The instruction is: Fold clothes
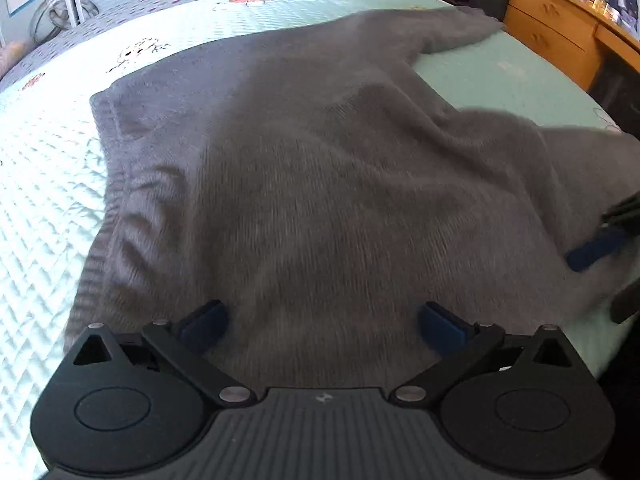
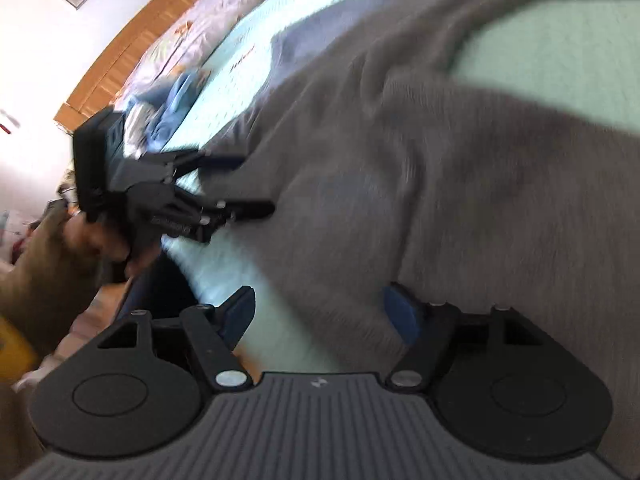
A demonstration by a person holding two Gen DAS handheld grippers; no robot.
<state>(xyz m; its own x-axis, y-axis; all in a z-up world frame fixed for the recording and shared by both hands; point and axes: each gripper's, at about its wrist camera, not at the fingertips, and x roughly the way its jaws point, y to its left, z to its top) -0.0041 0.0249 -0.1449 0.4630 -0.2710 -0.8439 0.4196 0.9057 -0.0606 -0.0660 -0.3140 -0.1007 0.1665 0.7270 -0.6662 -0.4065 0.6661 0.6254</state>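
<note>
Lying spread across a pale green quilted bed (image 1: 48, 216), a grey sweater (image 1: 304, 168) covers most of the left wrist view. Its ribbed hem runs down the left side, rumpled into dark folds, and one sleeve reaches away toward the far right, near a wooden dresser (image 1: 552, 36).

Low in that view, the left gripper (image 1: 322, 322) hangs over the near edge of the sweater with its jaws wide apart; the blue pads frame bare knit and nothing is pinched between them. Whether the tips touch the cloth cannot be told. At the right edge a blue pad of the right gripper (image 1: 596, 250) pokes in over the fabric.

In the right wrist view, a hand (image 2: 100, 240) in a brown sleeve holds the left gripper at the left, its two fingers spread over the sweater's edge. A wooden headboard (image 2: 132, 44) and crumpled blue cloth (image 2: 176, 108) lie beyond. The picture is blurred. Nearest the camera, the right gripper's jaws stand apart and empty: its left pad over bare bed, its right pad over the grey knit.
</note>
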